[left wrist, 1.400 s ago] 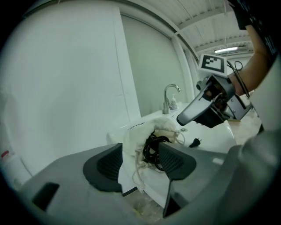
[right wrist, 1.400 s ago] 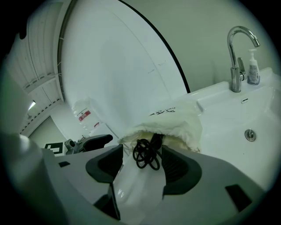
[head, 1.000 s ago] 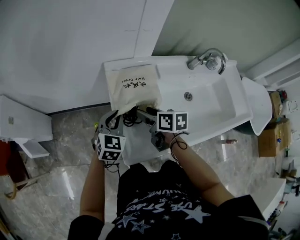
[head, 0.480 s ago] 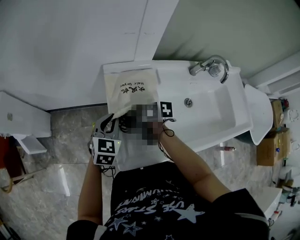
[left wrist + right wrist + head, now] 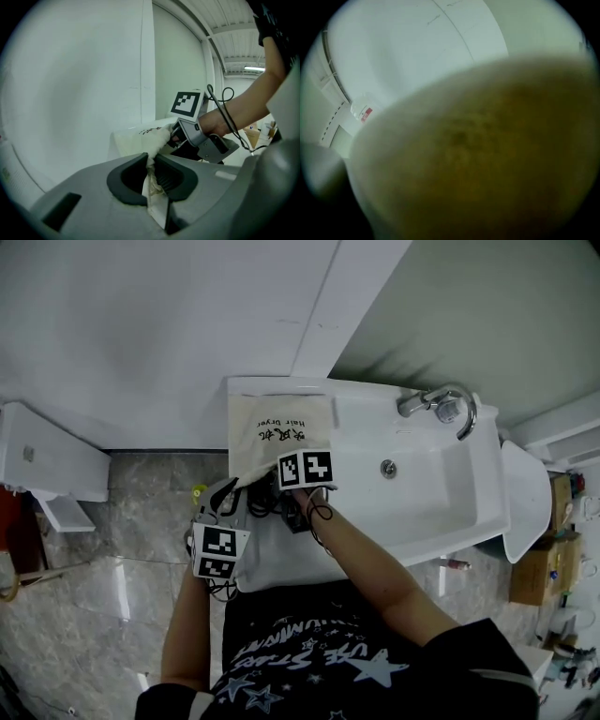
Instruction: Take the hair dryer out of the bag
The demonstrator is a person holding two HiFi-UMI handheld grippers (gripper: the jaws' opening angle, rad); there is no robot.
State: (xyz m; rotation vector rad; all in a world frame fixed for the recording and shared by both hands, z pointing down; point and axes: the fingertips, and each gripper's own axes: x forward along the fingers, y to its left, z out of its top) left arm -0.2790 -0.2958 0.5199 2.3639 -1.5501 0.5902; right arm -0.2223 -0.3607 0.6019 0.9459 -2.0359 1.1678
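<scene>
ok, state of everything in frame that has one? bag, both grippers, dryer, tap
bag: lying flat on the sink ledge, mouth toward the person, mouth edge pinched.
left gripper: shut on the bag's mouth edge.
right gripper: at the bag's mouth; fabric covers its own view, jaws unreadable.
hair dryer: not in sight, so not out of the bag.
faucet: no water stream visible.

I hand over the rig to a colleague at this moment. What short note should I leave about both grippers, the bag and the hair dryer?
Left gripper: shut on the bag, pinching cloth at its mouth.
Right gripper: tip at the bag's mouth; its own view shows only blurred cloth, so jaw state unknown.
Bag lies on the ledge left of the sink basin.
Done: bag gripped. Left: grasp the hair dryer, not visible now, and pull it out.
</scene>
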